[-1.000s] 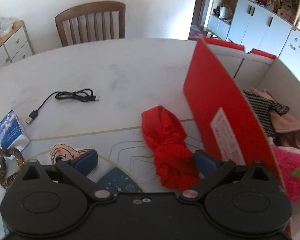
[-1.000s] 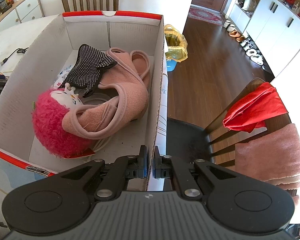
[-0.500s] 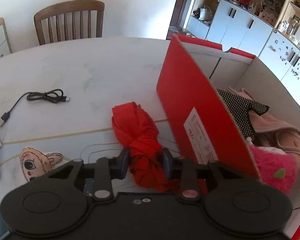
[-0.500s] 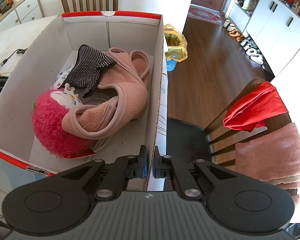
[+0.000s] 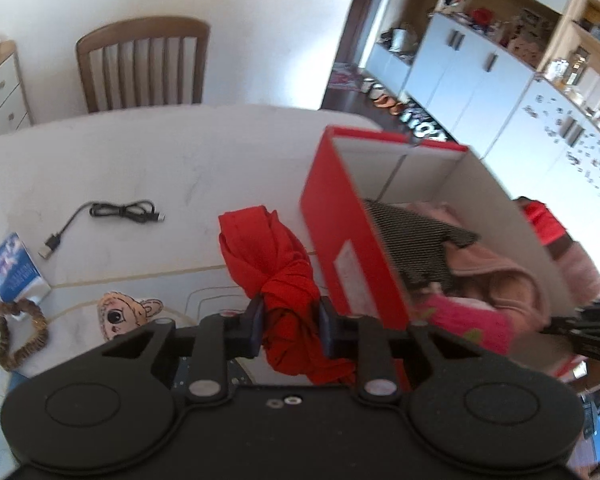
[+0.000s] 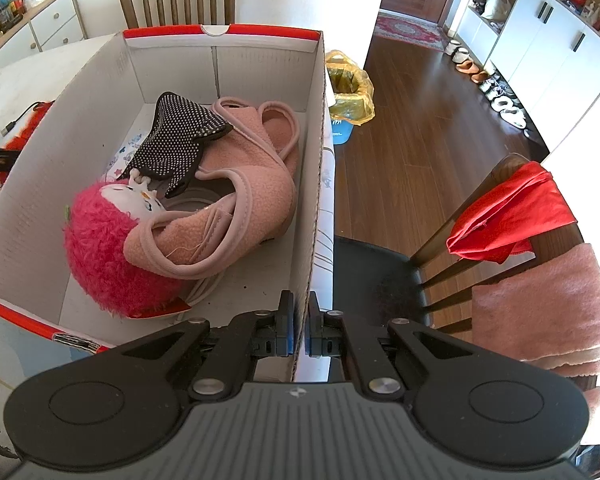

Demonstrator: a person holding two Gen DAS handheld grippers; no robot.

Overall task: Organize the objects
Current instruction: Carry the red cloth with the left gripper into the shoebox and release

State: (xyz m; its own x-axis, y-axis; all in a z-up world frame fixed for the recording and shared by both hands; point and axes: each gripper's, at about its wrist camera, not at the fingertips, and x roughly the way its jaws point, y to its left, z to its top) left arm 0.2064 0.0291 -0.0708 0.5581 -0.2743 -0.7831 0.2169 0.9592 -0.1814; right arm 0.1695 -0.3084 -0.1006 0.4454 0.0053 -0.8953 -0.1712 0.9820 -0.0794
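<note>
Left gripper (image 5: 291, 330): closed on the knotted red cloth (image 5: 278, 276), pinched low on the bundle, upper folds standing free above the pads.
Red cloth position: in the left gripper's grip, just beside the red outer wall of the box (image 5: 350, 236), not yet over the rim.
Right gripper (image 6: 298, 330): narrow, clamped across the box's right-hand cardboard wall (image 6: 314, 184), apparently to steady it.
Box contents: pink fleece slipper (image 6: 244, 200), black studded cloth (image 6: 180, 144), fuzzy pink doll (image 6: 100, 240); bare floor showing only at the near right corner.
Risk, snagging: loose upper folds likely to catch on the box rim if carried across too low; box could then tip or slide despite the hold.
Risk, slipping: soft knot squeezed at one spot only, so could unroll and sag out of the pads mid-carry.
Risk, overfill: cloth dropped on the heaped slipper may ride above the rim and spill back out.
Risk, collision: right gripper on the far wall, close enough to be struck on a long swing.
Bench (image 5: 188, 168): pale marbled top, carrying a black USB cable (image 5: 112, 216), a blue tissue pack (image 5: 14, 270), a brown beaded loop (image 5: 20, 334) and a small cartoon-face plush (image 5: 126, 314).
Room: wooden chair (image 5: 142, 64) against a white wall, white cabinets, dark wood floor, yellow-lined bin (image 6: 350, 88), second chair draped with red and pink fabric (image 6: 512, 216).
</note>
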